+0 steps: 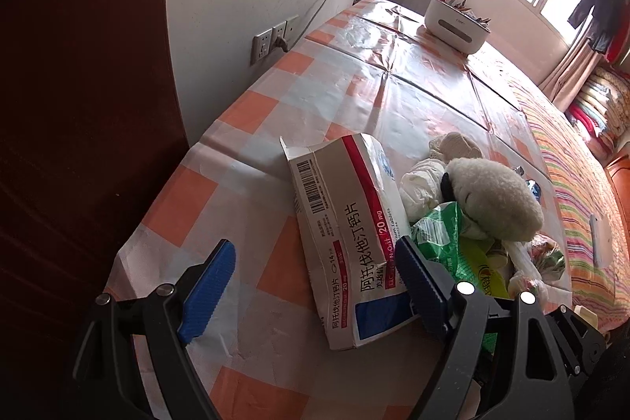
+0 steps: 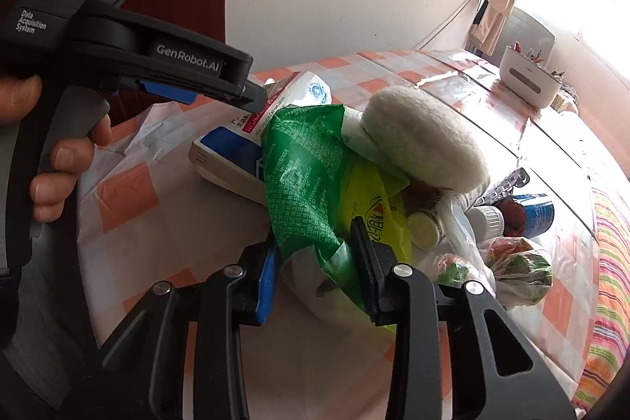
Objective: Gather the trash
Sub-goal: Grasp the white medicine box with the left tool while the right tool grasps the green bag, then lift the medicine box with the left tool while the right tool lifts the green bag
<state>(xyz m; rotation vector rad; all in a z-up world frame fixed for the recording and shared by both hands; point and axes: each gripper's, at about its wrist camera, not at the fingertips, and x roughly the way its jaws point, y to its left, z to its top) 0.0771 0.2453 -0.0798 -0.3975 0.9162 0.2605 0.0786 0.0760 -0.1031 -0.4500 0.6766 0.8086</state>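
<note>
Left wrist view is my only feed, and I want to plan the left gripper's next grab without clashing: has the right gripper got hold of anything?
Observer: Yes. The right gripper has its jaws closed on the bunched lower end of the green plastic bag.
Operator: Is anything hidden from me behind the fluffy white toy?
Observer: A small white-capped bottle lies on its side just right of the bag, below the toy's edge.
</note>
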